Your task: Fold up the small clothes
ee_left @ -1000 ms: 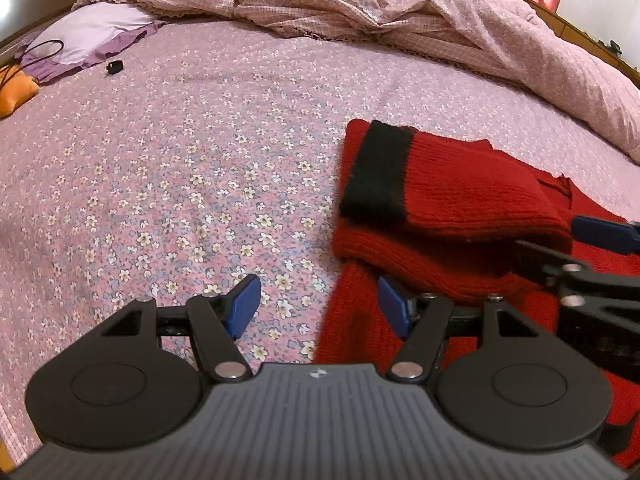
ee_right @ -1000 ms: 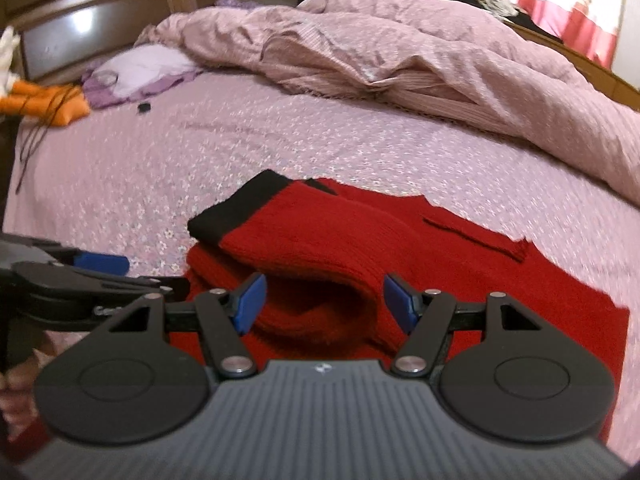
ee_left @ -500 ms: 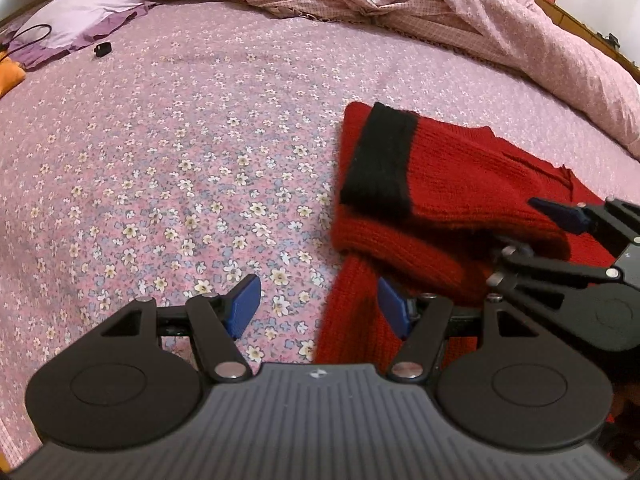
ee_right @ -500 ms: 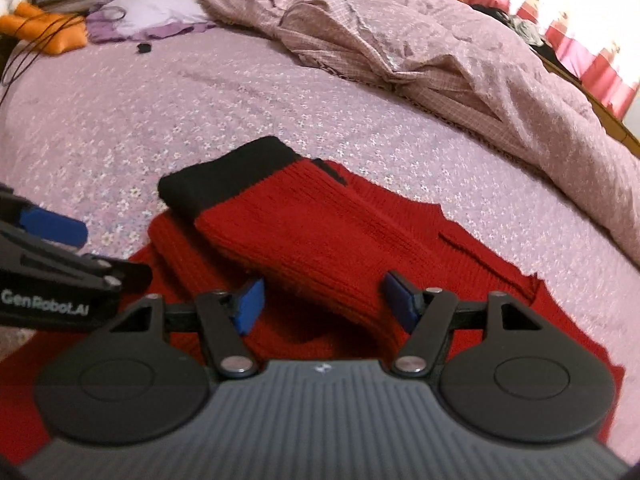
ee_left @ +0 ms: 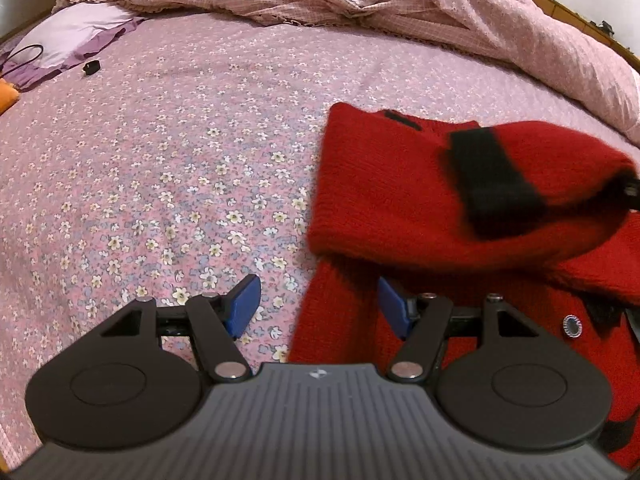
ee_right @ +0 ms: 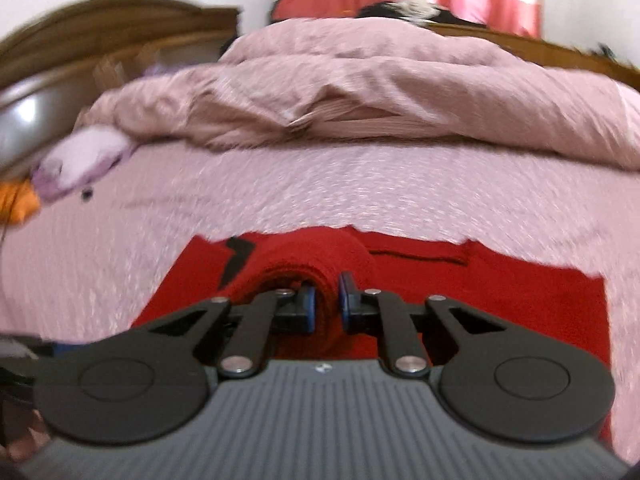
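A red knitted sweater lies flat on the flowered bed sheet. Its sleeve with the black cuff is lifted and drawn across the body, blurred by motion. My right gripper has its jaws closing, and both blue pads press on a bunched fold of the red sleeve. Over the sweater's near left edge, my left gripper stands open. One of its fingers is above the sheet and the other above the red knit, with nothing pinched.
A rumpled pink duvet is heaped along the far side of the bed. A lilac pillow, a small black object and an orange item lie at the far left. A wooden headboard stands behind.
The right gripper's jaws closed on the sleeve and carried it rightward, so the black cuff moved from the sweater's left edge toward its right side. The left gripper stayed in place, open.
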`<state>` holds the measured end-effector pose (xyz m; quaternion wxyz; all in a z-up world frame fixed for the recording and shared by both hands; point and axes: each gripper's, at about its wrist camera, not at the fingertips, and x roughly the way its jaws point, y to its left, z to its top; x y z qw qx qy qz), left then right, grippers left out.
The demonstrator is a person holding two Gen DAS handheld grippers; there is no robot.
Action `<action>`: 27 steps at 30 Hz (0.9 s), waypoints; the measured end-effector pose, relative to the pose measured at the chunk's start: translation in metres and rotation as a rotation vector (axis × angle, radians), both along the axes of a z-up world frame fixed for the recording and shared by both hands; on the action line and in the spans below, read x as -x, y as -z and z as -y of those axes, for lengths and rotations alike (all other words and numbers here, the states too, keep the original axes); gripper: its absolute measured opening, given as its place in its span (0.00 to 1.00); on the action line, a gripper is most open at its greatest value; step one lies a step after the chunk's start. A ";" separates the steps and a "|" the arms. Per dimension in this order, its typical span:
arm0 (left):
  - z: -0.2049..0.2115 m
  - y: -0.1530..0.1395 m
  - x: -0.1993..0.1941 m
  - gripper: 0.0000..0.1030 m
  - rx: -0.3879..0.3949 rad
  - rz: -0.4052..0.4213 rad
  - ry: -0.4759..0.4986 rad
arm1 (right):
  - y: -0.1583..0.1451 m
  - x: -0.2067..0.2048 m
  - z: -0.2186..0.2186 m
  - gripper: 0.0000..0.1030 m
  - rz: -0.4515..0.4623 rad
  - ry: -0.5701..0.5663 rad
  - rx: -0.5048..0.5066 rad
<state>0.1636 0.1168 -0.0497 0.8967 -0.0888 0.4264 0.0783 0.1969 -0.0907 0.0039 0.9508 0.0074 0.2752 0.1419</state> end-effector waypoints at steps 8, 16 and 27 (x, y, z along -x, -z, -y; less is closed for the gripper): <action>0.003 0.009 -0.002 0.68 -0.031 -0.014 -0.021 | 0.027 0.007 0.055 0.17 -0.094 0.135 -0.118; 0.004 0.011 -0.004 0.68 -0.057 -0.009 -0.026 | 0.044 0.021 0.088 0.42 -0.140 0.242 -0.218; 0.002 0.011 -0.001 0.68 -0.056 -0.007 -0.028 | 0.049 0.044 0.132 0.46 -0.162 0.335 -0.320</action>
